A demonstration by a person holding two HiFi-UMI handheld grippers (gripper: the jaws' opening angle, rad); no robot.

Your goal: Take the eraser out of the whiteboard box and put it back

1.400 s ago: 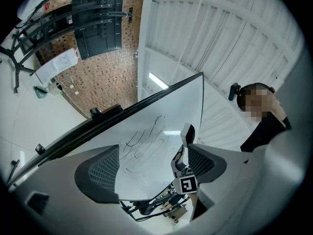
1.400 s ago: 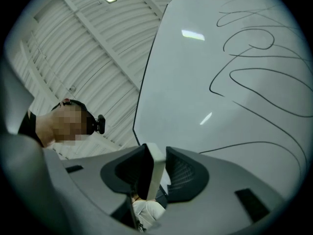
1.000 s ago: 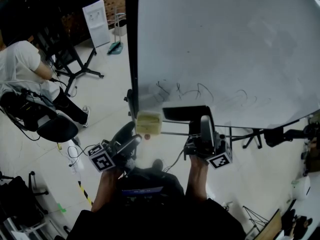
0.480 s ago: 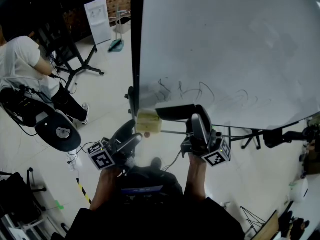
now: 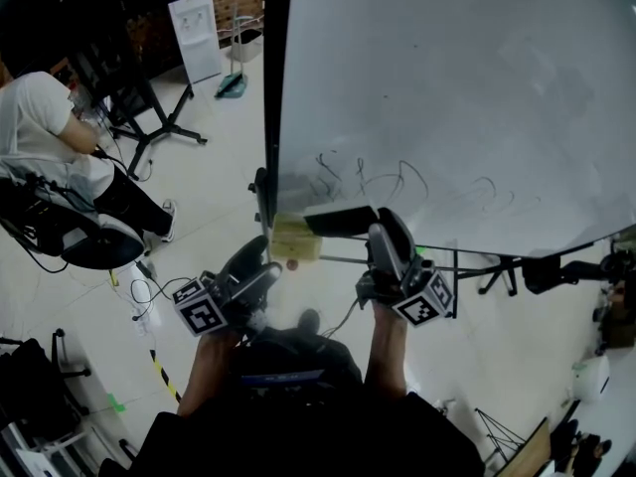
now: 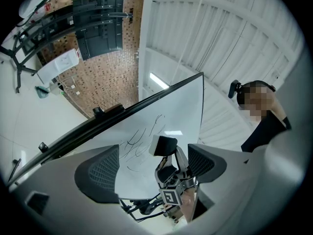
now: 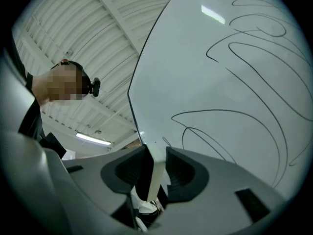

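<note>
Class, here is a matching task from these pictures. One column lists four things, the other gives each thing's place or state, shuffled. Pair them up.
Things:
1. black whiteboard eraser
2. pale yellow box
3. left gripper
4. large white whiteboard

Places or states:
A. jaws apart, nothing between them
B. marked with dark scribbles
C. clamped in the right gripper
D. by the whiteboard's lower left corner, head view

Pairs: 1-C, 2-D, 3-A, 4-B
</note>
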